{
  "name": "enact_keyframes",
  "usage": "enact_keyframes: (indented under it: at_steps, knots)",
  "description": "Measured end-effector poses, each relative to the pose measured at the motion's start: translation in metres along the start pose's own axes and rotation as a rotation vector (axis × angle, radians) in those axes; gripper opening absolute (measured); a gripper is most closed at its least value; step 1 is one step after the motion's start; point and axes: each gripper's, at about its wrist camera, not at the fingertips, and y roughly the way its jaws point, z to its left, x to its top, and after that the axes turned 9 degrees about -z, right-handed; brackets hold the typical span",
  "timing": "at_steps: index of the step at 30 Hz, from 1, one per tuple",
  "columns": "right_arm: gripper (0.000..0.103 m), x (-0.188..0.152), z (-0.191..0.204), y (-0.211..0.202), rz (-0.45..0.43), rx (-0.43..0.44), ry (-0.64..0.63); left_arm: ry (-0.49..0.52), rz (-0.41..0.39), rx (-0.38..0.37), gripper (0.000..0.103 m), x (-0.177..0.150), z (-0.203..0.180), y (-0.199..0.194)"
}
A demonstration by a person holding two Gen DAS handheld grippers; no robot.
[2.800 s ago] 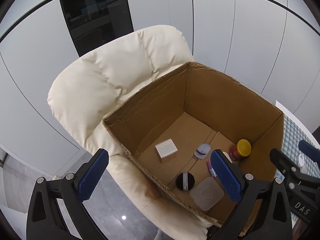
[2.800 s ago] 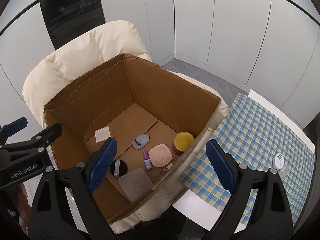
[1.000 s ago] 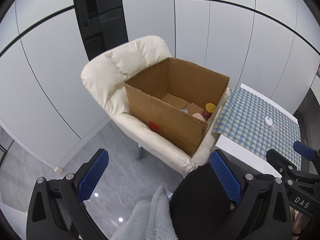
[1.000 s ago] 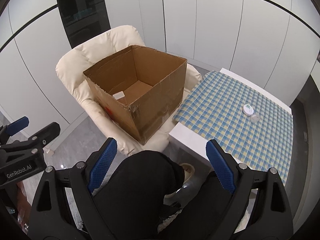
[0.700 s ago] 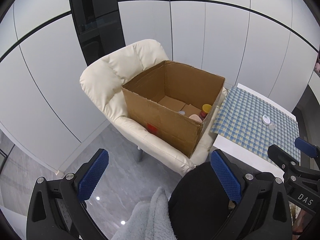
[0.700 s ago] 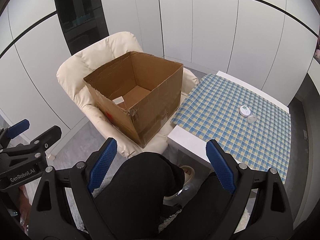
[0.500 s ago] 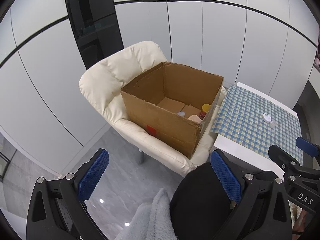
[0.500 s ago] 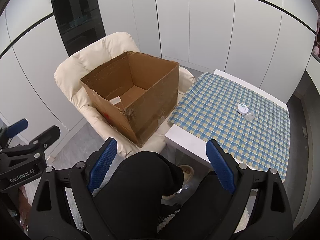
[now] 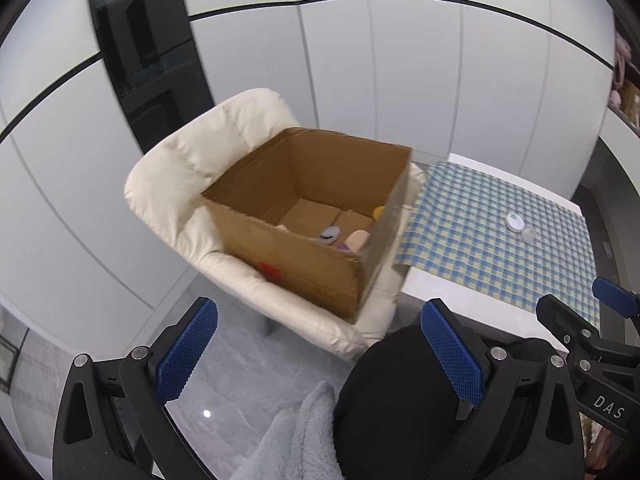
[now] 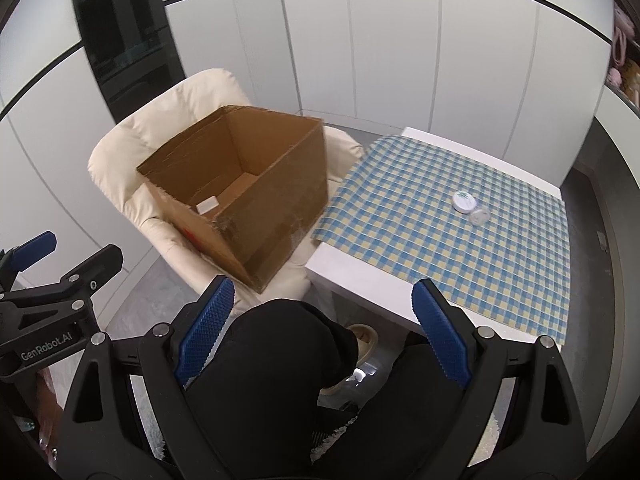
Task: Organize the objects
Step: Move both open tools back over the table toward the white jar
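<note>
I carry nothing: my left gripper (image 9: pixel 316 356) and my right gripper (image 10: pixel 320 328) both stand wide apart, with only the person's dark lap behind them. I judge this the gap between placings — the cardboard box (image 9: pixel 304 256) on the cream chair (image 9: pixel 192 168) at frame centre already holds several things, while a white round tin (image 10: pixel 464 201) and a small clear jar (image 10: pixel 479 217) touching it wait on the checked tablecloth (image 10: pixel 440 232), upper right. Next comes a reach over the table, with the jaws straddling one of the pair. The left view shows the box's contents — a yellow lid (image 9: pixel 378 212), a pink pad (image 9: pixel 357 241). The right view shows only a white packet (image 10: pixel 206 205) inside, but also a slippered foot (image 10: pixel 362 342) under the table.
</note>
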Motion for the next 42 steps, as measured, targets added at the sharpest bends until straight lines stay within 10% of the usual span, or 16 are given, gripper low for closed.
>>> enact_keyframes:
  at_steps: [42]
  knots:
    - [0.092, -0.05, -0.167, -0.034, 0.054, -0.336, 0.331, 0.23, -0.013, -0.301, 0.102, 0.019, -0.172, 0.017]
